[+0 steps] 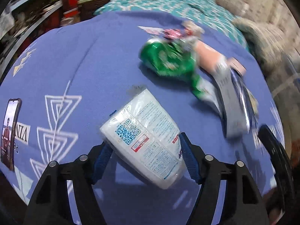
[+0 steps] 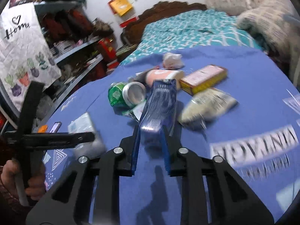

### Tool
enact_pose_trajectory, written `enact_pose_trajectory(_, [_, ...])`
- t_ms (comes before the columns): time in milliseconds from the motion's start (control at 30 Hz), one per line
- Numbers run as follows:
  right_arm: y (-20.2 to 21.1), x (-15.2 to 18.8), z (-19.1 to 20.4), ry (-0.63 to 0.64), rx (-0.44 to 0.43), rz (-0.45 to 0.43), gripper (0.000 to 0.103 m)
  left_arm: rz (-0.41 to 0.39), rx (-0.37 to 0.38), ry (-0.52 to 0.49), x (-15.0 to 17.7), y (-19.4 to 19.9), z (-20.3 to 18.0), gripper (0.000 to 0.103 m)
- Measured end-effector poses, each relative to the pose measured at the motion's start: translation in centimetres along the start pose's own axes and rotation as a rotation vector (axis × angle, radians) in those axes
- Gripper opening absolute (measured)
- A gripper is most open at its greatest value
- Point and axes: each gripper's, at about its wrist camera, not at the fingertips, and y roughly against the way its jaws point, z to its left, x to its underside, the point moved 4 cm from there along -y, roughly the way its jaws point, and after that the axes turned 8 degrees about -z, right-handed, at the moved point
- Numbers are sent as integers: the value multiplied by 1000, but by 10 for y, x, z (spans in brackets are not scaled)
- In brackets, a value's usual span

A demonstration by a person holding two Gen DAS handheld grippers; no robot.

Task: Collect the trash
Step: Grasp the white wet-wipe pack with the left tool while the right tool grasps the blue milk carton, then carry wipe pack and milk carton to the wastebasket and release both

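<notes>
tissue pack (image 1: 144,138) clamped in left tool (image 1: 145,154)

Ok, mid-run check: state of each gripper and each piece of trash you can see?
Left gripper: shut on white pack, lifted.
Right gripper: shut on blue wrapper.
Green can: on its side, crushed.
Yellow box: lying flat.
Phone: screen lit.

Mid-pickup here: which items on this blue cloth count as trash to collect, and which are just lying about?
Trash:
white tissue pack, in left gripper
blue foil packet, in right gripper
green can
yellow box
pale pouch
crumpled paper

Lying about:
phone
bed
shelves
</notes>
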Motion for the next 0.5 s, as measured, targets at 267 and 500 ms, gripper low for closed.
enact_pose_trajectory(267, [-3,3,14,34,133,-55,82,-62,38,-171,33,21,-5,85])
enact_pose_trajectory(500, [-62,7,19,71,192,118,51,-49,58,-82,33,4,4,88])
